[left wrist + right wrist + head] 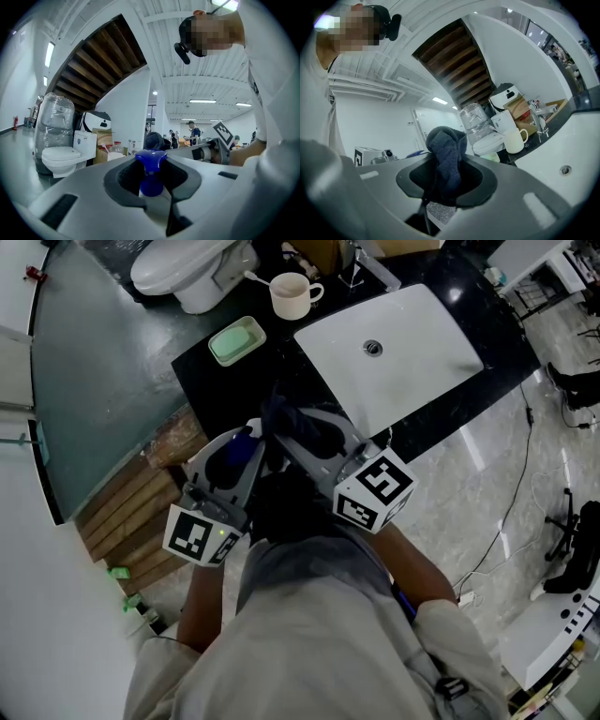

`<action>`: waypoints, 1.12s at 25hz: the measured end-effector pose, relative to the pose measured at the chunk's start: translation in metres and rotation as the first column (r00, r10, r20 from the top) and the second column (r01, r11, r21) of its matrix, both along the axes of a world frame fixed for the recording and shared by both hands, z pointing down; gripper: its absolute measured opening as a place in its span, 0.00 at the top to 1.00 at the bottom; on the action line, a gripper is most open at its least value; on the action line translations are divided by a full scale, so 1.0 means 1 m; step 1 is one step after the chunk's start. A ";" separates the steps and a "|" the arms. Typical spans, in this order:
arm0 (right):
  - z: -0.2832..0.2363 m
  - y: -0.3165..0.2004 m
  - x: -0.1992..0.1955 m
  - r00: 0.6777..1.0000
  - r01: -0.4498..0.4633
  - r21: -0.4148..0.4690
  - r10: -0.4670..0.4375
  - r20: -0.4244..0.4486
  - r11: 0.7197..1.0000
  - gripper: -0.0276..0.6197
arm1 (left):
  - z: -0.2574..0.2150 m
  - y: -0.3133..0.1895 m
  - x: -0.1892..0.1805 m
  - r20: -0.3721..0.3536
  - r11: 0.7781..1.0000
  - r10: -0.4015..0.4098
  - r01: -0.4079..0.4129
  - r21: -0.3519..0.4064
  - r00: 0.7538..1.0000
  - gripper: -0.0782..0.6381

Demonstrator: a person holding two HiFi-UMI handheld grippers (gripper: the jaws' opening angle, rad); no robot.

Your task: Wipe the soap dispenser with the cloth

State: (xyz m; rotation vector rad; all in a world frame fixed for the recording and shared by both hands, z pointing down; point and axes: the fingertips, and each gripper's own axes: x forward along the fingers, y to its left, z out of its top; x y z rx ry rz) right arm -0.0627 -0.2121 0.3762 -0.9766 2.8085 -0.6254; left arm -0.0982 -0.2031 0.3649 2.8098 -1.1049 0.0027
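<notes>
Nearest you, both tools are held level, close to your body and short of the tabletop's near edge; the left gripper (239,451) has its black padded fingers (123,180) partway closed on the soap dispenser with the glossy blue plastic pump head (151,171), gripping it just below the cap, while the bottle's body is mostly hidden by the tool. Just to its right, the right gripper (314,442) has its fingers (476,180) pinched shut on the dark blue-grey terry cloth (447,161), which bunches into a soft, nubby wad above the pads. To wipe well, hold the left hand steady and bring the loose wad against the pump and neck; stroke round the smooth plastic, not at it, since a hard push could twist the bottle in its grip; use the fold, not the pads. Farther off lies the polished black stone tabletop (234,381) with a white rectangular basin (412,343), a pale green soap dish (236,340) and a cream ceramic mug (292,294).
</notes>
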 end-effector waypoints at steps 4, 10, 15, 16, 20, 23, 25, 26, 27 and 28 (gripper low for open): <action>0.008 -0.003 0.001 1.000 -0.016 -0.011 0.016 -0.008 1.000 0.79 | 0.002 0.000 -0.005 -0.005 1.000 -0.010 0.010 -0.004 1.000 0.76; 0.021 -0.005 -0.001 0.999 -0.026 -0.034 0.025 -0.027 0.999 0.79 | 0.002 0.000 -0.012 -0.021 1.000 -0.022 0.022 -0.009 1.000 0.76; 0.030 -0.006 -0.001 0.999 -0.028 -0.054 0.026 -0.038 0.998 0.79 | 0.001 0.000 -0.015 -0.029 1.000 -0.025 0.024 -0.009 0.999 0.76; 0.031 -0.007 -0.001 0.999 -0.028 -0.058 0.025 -0.038 0.998 0.79 | 0.002 0.000 -0.015 -0.030 1.000 -0.026 0.026 -0.010 0.999 0.76; 0.036 -0.007 -0.001 0.999 -0.027 -0.067 0.024 -0.046 0.997 0.79 | 0.002 0.000 -0.016 -0.043 1.000 -0.028 0.027 -0.013 0.999 0.76; 0.041 -0.007 -0.001 0.998 -0.028 -0.079 0.024 -0.053 0.996 0.79 | 0.001 0.001 -0.018 -0.050 0.999 -0.030 0.029 -0.016 0.998 0.76; 0.044 -0.007 -0.001 0.998 -0.029 -0.089 0.024 -0.054 0.996 0.79 | 0.001 0.001 -0.019 -0.050 0.999 -0.032 0.031 -0.018 0.998 0.76; 0.045 -0.008 -0.001 0.998 -0.029 -0.092 0.024 -0.055 0.995 0.79 | 0.001 0.000 -0.020 -0.050 0.999 -0.032 0.031 -0.017 0.998 0.76; 0.047 -0.008 -0.001 0.998 -0.029 -0.092 0.024 -0.058 0.995 0.79 | 0.001 0.000 -0.020 -0.050 0.999 -0.033 0.032 -0.016 0.998 0.76; 0.048 -0.009 -0.001 0.998 -0.028 -0.091 0.023 -0.061 0.995 0.79 | 0.001 -0.001 -0.021 -0.050 0.999 -0.033 0.033 -0.014 0.998 0.76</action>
